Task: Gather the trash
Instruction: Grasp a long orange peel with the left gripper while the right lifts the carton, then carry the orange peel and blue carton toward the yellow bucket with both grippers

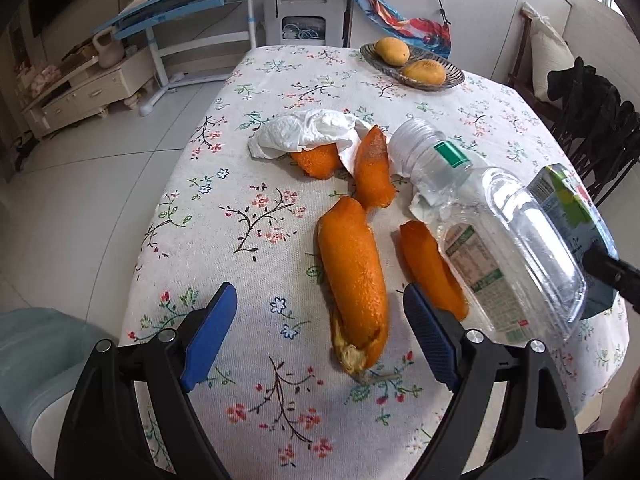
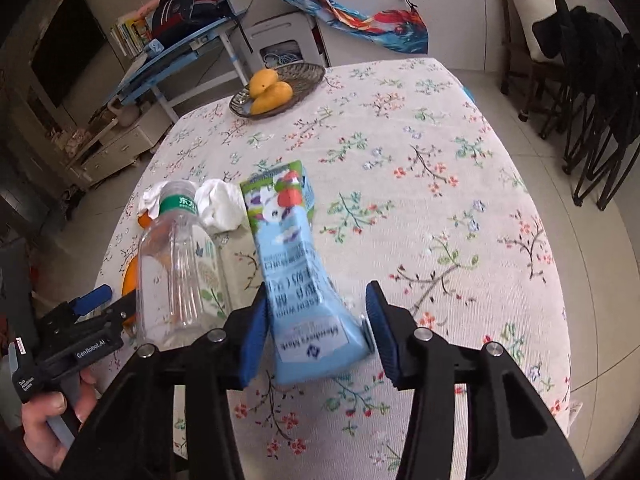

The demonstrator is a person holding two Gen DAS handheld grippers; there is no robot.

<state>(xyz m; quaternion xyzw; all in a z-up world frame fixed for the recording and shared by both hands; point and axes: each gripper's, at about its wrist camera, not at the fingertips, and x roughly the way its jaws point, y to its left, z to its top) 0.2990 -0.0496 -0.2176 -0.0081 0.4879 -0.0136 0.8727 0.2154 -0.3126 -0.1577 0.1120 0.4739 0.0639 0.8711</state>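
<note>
Between the fingers of my open left gripper (image 1: 320, 304) lies a long orange peel (image 1: 354, 280) on the flowered tablecloth, not touched by either pad. More peels (image 1: 374, 168) and a crumpled white tissue (image 1: 312, 132) lie beyond it. An empty clear plastic bottle (image 1: 500, 232) lies on its side to the right, also in the right wrist view (image 2: 176, 264). My right gripper (image 2: 316, 332) is shut on the base of a light blue drink carton (image 2: 296, 272), whose top points away. The left gripper (image 2: 116, 300) shows there, held by a hand.
A woven basket (image 2: 312, 72) with two mangoes stands at the far end of the table. Dark chairs (image 2: 592, 120) stand to the right of the table. A blue desk (image 1: 180, 0) and a low cabinet (image 1: 88, 88) stand across the tiled floor.
</note>
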